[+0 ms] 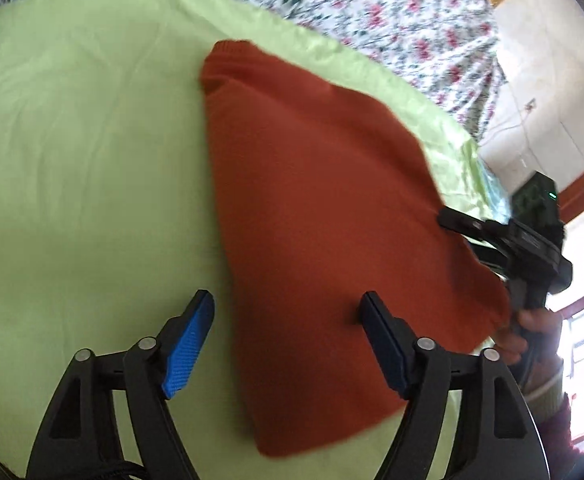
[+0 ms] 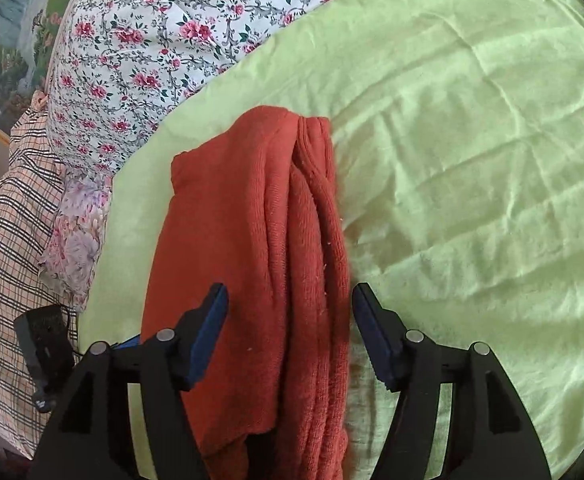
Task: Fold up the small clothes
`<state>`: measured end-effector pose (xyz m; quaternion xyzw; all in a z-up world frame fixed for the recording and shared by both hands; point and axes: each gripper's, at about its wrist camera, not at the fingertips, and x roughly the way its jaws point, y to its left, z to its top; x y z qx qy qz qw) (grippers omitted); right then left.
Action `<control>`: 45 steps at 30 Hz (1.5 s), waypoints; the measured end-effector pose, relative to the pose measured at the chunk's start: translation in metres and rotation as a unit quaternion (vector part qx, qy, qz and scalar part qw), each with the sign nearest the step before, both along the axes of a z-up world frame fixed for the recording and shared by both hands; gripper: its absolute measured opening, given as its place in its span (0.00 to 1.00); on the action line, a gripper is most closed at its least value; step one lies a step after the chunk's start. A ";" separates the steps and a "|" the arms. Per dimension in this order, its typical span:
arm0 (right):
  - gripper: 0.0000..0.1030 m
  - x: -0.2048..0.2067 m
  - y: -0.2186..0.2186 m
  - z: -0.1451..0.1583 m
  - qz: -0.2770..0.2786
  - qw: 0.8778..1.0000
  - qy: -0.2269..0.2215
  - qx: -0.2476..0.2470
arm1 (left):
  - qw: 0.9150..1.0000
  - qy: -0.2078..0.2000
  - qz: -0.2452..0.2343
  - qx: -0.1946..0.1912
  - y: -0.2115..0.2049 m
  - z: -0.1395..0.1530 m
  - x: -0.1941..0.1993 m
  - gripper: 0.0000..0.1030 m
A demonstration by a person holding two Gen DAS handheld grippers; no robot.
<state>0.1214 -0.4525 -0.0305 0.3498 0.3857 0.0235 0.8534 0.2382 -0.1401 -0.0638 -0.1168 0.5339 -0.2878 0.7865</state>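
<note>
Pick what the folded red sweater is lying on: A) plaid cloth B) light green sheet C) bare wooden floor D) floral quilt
B: the red sweater rests wholly on the light green sheet; the floral quilt and plaid cloth lie beyond the sheet's edge.
</note>
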 end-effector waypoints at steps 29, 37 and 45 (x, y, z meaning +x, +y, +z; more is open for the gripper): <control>0.26 0.026 0.220 -0.015 0.157 0.986 -0.042 0.044 | 0.995 -0.039 0.092 0.018 0.203 0.025 -0.097 0.27; 0.50 0.013 0.209 -0.012 0.110 0.994 -0.010 -0.005 | 0.990 -0.029 0.135 0.004 0.229 0.014 -0.102 0.55; 0.34 0.049 0.215 0.025 0.102 0.993 -0.047 -0.038 | 0.985 -0.021 0.169 0.003 0.242 0.015 -0.080 0.55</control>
